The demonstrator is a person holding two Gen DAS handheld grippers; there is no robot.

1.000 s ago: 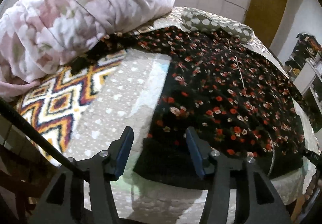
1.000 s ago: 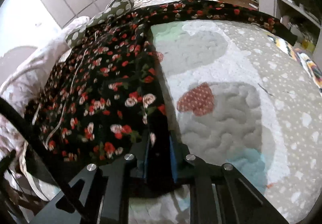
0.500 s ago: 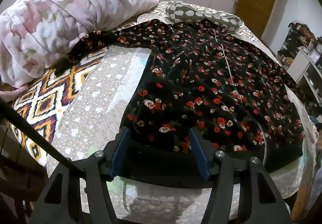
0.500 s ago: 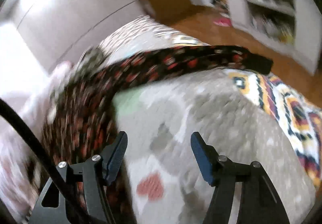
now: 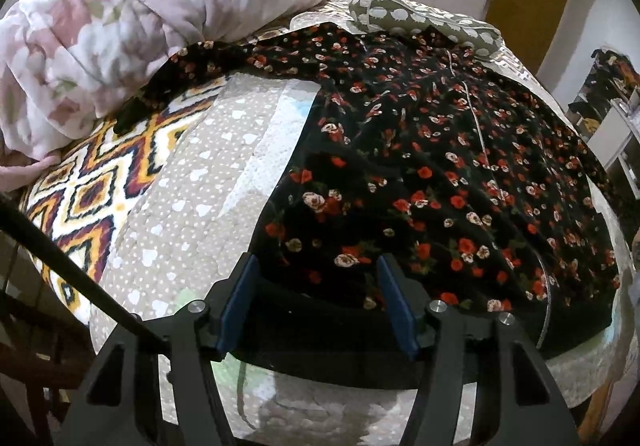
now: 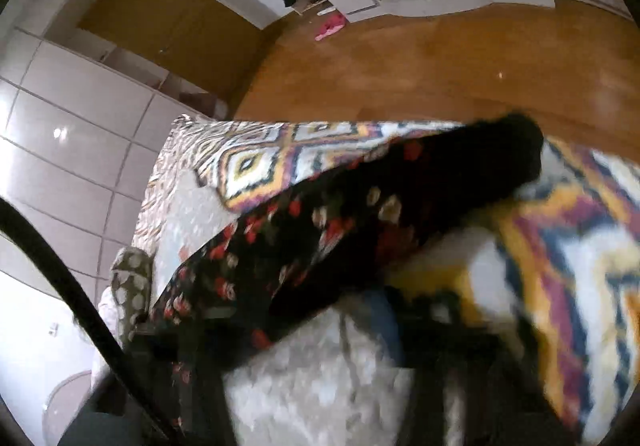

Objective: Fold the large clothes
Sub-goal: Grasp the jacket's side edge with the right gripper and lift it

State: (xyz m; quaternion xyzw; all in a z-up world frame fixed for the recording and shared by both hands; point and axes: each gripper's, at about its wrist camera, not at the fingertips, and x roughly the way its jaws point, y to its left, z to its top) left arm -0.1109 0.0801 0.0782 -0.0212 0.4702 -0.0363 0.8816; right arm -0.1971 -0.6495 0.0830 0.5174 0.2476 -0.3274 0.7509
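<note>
Bedroom, bed (image 5: 192, 181) with quilted cover. Dress (image 5: 440, 165): black floral, spread flat ahead of the left hand-held gripper (image 5: 318, 306), whose jaws stand apart astride the hem, now nearer than a second ago. Right hand-held gripper (image 6: 384, 326): released the hem, swung out over the sleeve (image 6: 360, 213); blurred, jaw state indeterminable. Judgement: sleeve fold next.

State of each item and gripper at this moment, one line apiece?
Black floral-print garment: spread flat on the bed, unfolded, one sleeve stretched sideways.
Pink floral quilt: bunched in a heap.
Left gripper: open, straddling the garment's hem.
Right gripper: blurred, state unclear.
</note>
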